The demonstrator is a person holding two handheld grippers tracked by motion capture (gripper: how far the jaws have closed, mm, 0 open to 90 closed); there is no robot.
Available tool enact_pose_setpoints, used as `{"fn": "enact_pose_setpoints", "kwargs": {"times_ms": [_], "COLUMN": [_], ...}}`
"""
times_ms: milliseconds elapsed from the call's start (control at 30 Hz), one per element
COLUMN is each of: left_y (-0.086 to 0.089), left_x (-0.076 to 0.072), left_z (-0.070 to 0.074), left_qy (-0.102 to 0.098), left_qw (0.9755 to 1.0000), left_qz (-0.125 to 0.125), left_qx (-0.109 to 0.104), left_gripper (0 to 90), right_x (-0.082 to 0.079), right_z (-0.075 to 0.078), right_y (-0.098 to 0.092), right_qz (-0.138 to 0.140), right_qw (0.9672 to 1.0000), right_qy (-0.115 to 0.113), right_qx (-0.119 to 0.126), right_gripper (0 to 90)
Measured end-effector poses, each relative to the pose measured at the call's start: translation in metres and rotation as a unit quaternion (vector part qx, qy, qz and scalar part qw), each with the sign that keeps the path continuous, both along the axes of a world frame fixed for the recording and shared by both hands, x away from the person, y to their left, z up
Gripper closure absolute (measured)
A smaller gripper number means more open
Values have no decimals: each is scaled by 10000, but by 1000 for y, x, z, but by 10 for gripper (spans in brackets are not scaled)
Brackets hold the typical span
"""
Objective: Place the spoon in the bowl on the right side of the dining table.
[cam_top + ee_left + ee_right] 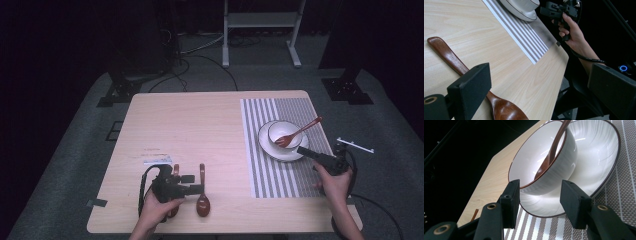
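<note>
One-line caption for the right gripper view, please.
Open right gripper faces a white bowl holding a wooden spoon, set on a plate.

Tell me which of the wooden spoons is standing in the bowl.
The spoon on the right: its head sits inside the white bowl on the plate, with its handle leaning over the rim. The other spoon lies flat on the bare table beside the left gripper.

White paper label (157, 160) on table (190, 125).
</note>
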State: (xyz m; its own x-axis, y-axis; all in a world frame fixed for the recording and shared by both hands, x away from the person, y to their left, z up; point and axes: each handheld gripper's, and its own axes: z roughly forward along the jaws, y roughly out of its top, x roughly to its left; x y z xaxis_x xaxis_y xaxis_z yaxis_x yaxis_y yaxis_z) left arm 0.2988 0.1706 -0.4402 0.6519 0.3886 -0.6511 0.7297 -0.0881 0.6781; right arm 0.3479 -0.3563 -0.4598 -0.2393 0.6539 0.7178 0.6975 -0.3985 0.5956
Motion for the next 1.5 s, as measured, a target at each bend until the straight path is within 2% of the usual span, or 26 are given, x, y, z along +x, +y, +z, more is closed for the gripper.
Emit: {"fn": "enact_pose_setpoints", "kwargs": {"times_ms": [1000, 1500], "left_y": [2, 3], "left_x": [-1, -2], "left_z": [0, 1], "left_qy": [5, -14], "left_qw": [10000, 10000], "left_qz": [18, 29], "left_qx": [-15, -25], "left_gripper": [36, 36], "right_x": [-21, -32], "right_z": [-13, -14], "right_y": [17, 28], "right_qz": [276, 416], "right_qw": [9996, 9990], "right_qy": [1, -93], "right_qx": [85, 90], "right_gripper": [477, 473]}}
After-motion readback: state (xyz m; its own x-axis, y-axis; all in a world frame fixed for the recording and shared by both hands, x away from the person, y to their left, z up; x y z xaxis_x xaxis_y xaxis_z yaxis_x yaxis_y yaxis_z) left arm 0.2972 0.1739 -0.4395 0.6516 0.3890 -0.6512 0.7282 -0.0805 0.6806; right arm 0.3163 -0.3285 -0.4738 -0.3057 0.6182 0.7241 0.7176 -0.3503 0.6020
